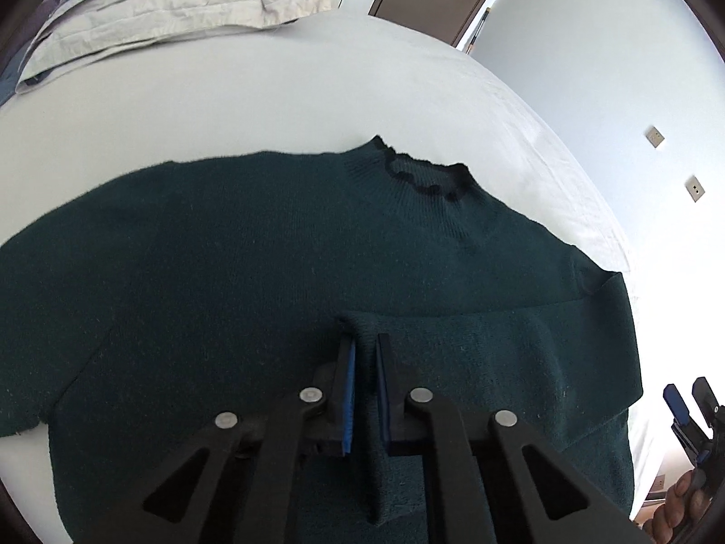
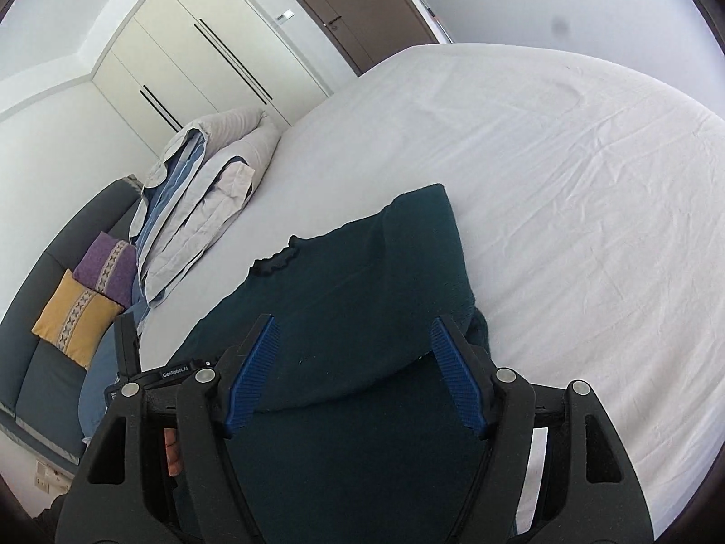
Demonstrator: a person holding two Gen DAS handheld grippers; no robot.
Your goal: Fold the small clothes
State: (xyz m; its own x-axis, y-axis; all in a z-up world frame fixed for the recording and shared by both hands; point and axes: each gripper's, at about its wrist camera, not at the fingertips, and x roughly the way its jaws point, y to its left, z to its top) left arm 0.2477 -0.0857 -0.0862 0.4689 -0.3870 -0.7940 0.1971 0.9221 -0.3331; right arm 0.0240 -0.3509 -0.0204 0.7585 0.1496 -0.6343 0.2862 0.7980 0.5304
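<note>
A dark green knitted sweater (image 1: 281, 249) lies flat on the white bed, its ruffled collar (image 1: 426, 177) at the far side. One sleeve (image 1: 521, 344) is folded across the body. My left gripper (image 1: 364, 340) is shut on the cuff end of that sleeve, with a ridge of knit pinched between the blue pads. In the right wrist view the same sweater (image 2: 353, 281) lies below my right gripper (image 2: 353, 331), which is open above the fabric with nothing between its fingers. That right gripper (image 1: 688, 394) also shows at the far right edge of the left wrist view.
The white bed sheet (image 2: 566, 190) spreads wide to the right of the sweater. A folded grey and blue duvet (image 2: 204, 199) lies at the bed's far left. Beyond it stands a dark sofa with a yellow cushion (image 2: 77, 313) and a purple cushion (image 2: 108, 263).
</note>
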